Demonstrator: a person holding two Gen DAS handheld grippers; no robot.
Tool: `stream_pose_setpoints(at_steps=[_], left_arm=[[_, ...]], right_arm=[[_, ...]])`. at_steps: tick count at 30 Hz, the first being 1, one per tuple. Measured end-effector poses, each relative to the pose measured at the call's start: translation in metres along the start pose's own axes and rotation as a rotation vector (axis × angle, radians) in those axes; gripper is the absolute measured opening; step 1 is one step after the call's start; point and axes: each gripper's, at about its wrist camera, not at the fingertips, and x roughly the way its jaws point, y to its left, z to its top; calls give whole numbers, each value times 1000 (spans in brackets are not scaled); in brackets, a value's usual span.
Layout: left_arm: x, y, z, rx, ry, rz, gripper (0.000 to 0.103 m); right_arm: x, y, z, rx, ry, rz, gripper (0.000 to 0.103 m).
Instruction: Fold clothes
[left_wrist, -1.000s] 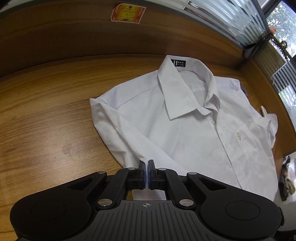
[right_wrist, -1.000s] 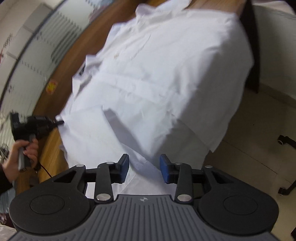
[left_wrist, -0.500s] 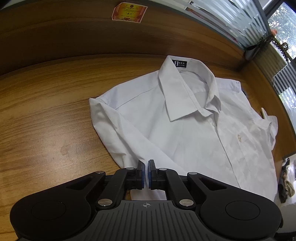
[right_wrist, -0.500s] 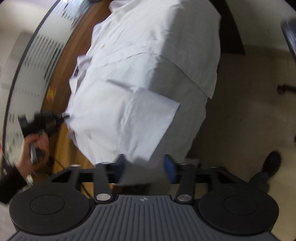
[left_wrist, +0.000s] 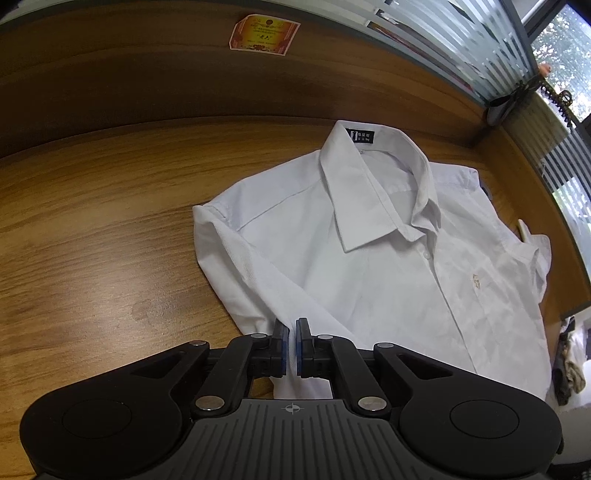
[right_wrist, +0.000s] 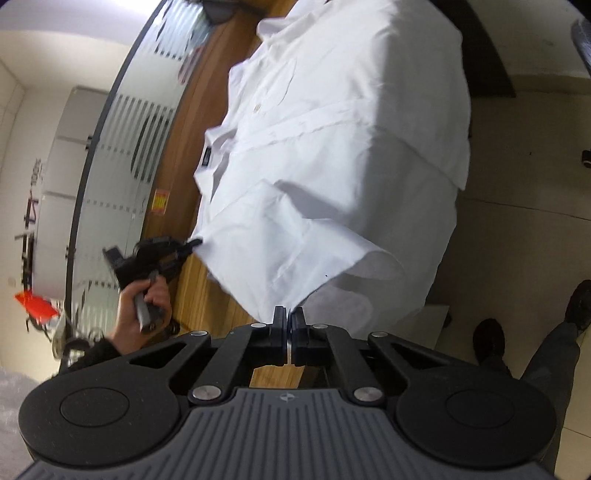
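**White shirt held at two points over the worktop edge**

A wood-grain worktop with a raised wooden back panel runs along a wall of frosted, striped glass; a red-and-gold certificate sticker is stuck on the panel, and pale tiled floor lies beyond the worktop's edge.

The white dress shirt lies face up on the worktop, collar and black neck label towards the back panel, its lower part hanging off the front edge.

The left gripper sits low at the shirt's near side, its fingers closed almost together on a fold of sleeve fabric. From the right wrist view a bare hand grips that tool's handle, a dark cuff at the wrist.

The right gripper is tilted sharply, its fingers pinched shut on the edge of the hanging white cloth, which is drawn up to a point there.

A pair of dark shoes and grey trouser legs stand on the floor to the right.
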Motion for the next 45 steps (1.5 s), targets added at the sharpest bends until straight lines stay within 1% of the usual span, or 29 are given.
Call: stream_pose_setpoints(at_steps=[2,3,4,5,8,13,14,16,17,20,24,25,27,29,31,33,34,35,36,37,38,40,42,43,44,45], left_arm=[[0,0,1,-3,1,4,5],[-1,0,1,-5,0,5,5],[-3,0,1,-8,-2,6,6],[-7,0,1,-9,-7,6,9],[-23,-1,1,-1,-38,9,17],[-47,-14,0,71,-95,1,18],[-47,-18,-1,94,-96,-2,18],[-42,-25,-2,139,-81,1,18],[-38,-28,-3,155,-66,9,18],[-22,-33,-8,181,-22,24,18],[-4,-34,-14,212,25,67,18],[-1,-34,-14,215,31,74,18],[5,-34,-14,218,37,85,18],[9,-34,-13,214,42,91,19],[11,-33,-11,201,37,95,19],[2,-37,-11,192,26,94,19],[-4,-39,-10,188,21,94,22],[-10,-42,-10,184,16,93,30],[-15,-44,-10,180,10,92,35],[-21,-47,-10,176,5,91,44],[-27,-49,-10,172,-1,90,46],[-41,-60,-14,181,-7,99,46],[-57,-72,-21,177,-13,105,52],[-65,-79,-27,171,-18,107,54],[-74,-86,-32,165,-23,108,57],[-82,-93,-38,160,-28,110,59]], right_arm=[[2,3,-2,-13,20,-15,3],[3,4,-3,-20,29,-29,5],[9,1,-4,-28,37,-75,8],[12,-1,-4,-40,44,-116,14],[9,10,-5,-129,42,-186,14],[2,28,-7,-281,37,-297,16],[1,36,-6,-326,24,-294,16],[2,50,-4,-413,-4,-273,23],[9,51,-4,-441,6,-265,27],[32,55,-4,-525,36,-242,27],[63,60,-4,-637,77,-211,27],[70,61,-4,-662,88,-207,27],[83,55,-6,-692,116,-230,27],[91,51,-6,-706,136,-234,27],[93,49,-3,-711,152,-226,27],[90,51,-1,-731,169,-222,27],[86,53,1,-743,175,-219,27],[81,56,4,-751,178,-210,27],[76,59,7,-757,180,-202,27],[69,62,11,-755,177,-191,27],[61,65,16,-753,174,-180,28],[43,71,29,-739,163,-160,30],[24,77,43,-736,152,-152,33],[15,79,51,-742,147,-157,34],[7,82,60,-750,143,-163,38],[0,84,69,-763,143,-171,38]])
